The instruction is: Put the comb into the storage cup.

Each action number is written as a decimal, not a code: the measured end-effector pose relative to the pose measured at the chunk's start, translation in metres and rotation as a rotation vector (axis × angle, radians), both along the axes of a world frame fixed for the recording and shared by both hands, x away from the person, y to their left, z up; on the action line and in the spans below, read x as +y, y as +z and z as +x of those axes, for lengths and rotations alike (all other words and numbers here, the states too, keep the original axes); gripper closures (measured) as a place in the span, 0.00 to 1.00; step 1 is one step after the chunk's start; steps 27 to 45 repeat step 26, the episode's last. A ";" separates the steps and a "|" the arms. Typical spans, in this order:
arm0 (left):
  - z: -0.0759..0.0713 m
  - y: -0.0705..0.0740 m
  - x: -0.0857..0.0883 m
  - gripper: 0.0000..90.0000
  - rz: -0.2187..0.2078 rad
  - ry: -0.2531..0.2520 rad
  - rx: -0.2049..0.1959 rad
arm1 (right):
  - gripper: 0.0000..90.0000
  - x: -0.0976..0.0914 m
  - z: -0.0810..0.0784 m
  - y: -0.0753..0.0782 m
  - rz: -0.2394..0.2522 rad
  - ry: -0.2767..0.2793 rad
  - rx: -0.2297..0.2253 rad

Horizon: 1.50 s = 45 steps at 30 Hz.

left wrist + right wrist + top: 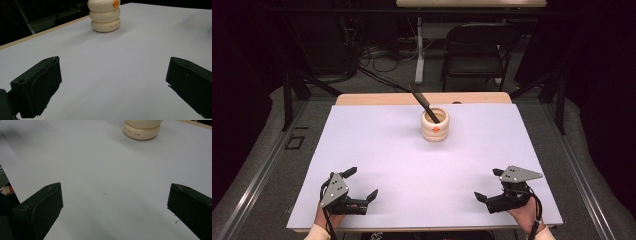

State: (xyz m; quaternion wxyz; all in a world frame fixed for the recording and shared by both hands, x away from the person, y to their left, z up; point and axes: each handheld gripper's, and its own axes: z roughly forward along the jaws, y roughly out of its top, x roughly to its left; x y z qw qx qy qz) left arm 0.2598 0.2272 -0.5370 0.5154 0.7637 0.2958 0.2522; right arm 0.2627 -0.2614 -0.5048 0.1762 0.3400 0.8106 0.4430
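Cream ribbed holder (105, 16) cut off by the top edge in the left gripper view, rim out of frame; in the right gripper view, just its base ring at the top edge. Printing on that base too small to read. Lower end of the dark utensil (424, 103) hidden inside the holder. Forearms cut off at the bottom edge of the high view.
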 end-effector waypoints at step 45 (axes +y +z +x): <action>0.001 0.001 -0.001 0.00 0.001 -0.002 0.002 | 0.00 -0.007 -0.011 -0.004 -0.017 -0.028 -0.043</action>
